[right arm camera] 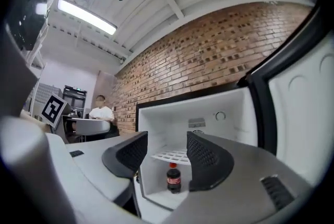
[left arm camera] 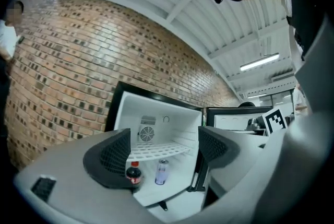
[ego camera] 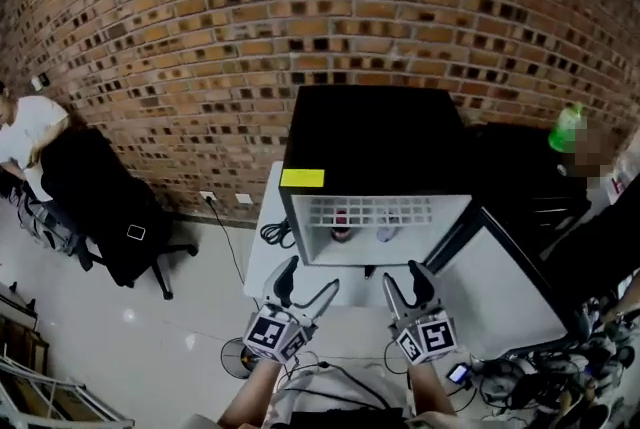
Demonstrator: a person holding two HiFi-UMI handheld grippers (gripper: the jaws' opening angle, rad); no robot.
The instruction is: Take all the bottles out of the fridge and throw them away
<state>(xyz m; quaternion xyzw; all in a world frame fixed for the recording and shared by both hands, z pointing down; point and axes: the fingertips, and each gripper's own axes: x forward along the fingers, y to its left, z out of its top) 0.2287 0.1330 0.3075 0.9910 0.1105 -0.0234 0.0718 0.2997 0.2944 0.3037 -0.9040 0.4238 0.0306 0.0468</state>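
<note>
Black small fridge (ego camera: pixel 370 127) with a white inside stands open at mid frame. A small dark bottle with a red cap (right arm camera: pixel 174 178) stands on its floor under the white wire shelf (right arm camera: pixel 172 156), beside a silver can (left arm camera: pixel 162 172). The left gripper (ego camera: pixel 308 279) and right gripper (ego camera: pixel 405 277) hang below it, jaws apart, holding nothing.

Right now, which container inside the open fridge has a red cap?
The dark cola bottle on the left; the pale silver can beside it has none.
</note>
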